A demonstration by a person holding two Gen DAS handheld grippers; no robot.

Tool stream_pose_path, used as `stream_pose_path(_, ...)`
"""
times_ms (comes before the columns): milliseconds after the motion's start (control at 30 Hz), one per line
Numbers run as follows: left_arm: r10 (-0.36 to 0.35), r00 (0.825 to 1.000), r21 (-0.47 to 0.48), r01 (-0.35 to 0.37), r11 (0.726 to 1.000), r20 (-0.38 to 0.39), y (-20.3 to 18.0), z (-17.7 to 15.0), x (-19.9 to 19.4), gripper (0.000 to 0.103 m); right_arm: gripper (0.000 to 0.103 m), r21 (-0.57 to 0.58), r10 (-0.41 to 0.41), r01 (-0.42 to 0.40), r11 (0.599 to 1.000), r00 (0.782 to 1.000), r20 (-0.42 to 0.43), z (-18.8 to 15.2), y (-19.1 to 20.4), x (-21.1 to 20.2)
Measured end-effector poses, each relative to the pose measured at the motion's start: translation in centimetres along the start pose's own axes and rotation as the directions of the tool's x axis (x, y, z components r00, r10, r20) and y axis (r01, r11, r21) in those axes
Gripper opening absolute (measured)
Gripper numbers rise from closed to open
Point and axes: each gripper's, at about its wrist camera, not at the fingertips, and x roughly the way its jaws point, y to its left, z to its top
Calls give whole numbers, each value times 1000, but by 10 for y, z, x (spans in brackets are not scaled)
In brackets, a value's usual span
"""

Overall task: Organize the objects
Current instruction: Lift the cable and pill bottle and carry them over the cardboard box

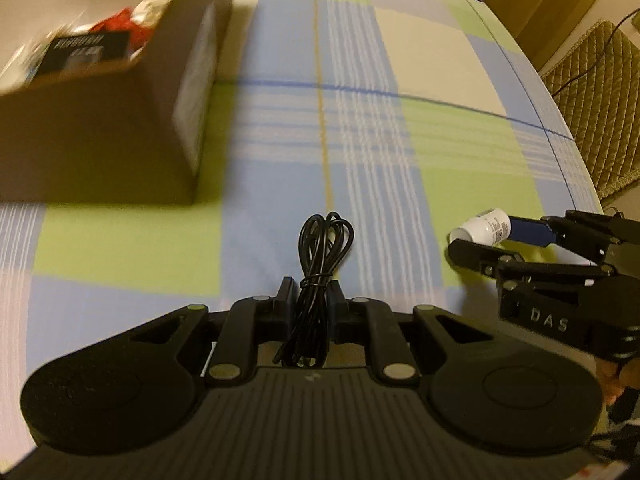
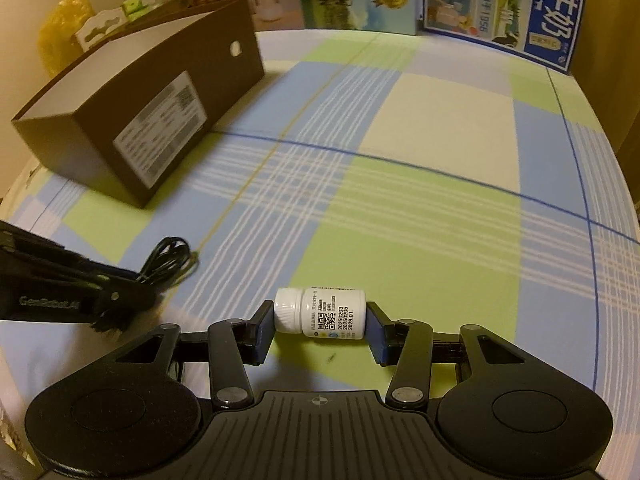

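My left gripper (image 1: 311, 294) is shut on a coiled black cable (image 1: 320, 256), held above the checked tablecloth. The cable also shows in the right wrist view (image 2: 168, 262), with the left gripper (image 2: 132, 280) at the left edge. My right gripper (image 2: 320, 322) is shut on a white pill bottle (image 2: 320, 312), held sideways by its cap and base. The bottle (image 1: 482, 230) and right gripper (image 1: 476, 240) show at the right of the left wrist view. A dark brown open box (image 1: 120, 128) stands to the left and holds red and white items; it also shows in the right wrist view (image 2: 132, 120).
The table (image 2: 420, 140) has a blue, green and cream checked cloth. Printed cartons (image 2: 500, 4) line the far edge. A yellow bag (image 2: 64, 28) and small boxes sit behind the brown box. A quilted chair cushion (image 1: 600, 92) is beyond the table's right edge.
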Motion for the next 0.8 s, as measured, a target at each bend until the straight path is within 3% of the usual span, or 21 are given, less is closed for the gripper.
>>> stream_pose_path(300, -14, 1000, -14, 14, 1000, -25, 15, -32, -18, 14, 44, -22, 10, -11, 1000, 1000, -9, -11, 16, -7)
stream_pose_path(433, -31, 999, 14, 32, 999, -35, 14, -39, -21, 23, 44, -27, 12, -12, 1000, 1000, -14, -14, 21, -9)
stream_pose_path(567, -15, 1000, 47, 16, 999, -20, 8, -41, -19, 22, 44, -27, 13, -14, 1000, 1000, -16, -17, 24, -11)
stream_pose_path(633, 3, 1000, 57, -3, 998, -10, 7, -41, -17, 17, 44, -27, 16, -17, 999, 1000, -18, -19, 25, -12)
stream_pose_path(800, -6, 1000, 21, 6, 1000, 5, 12, -44, -22, 16, 44, -24, 22, -22, 999, 1000, -19, -23, 28, -16)
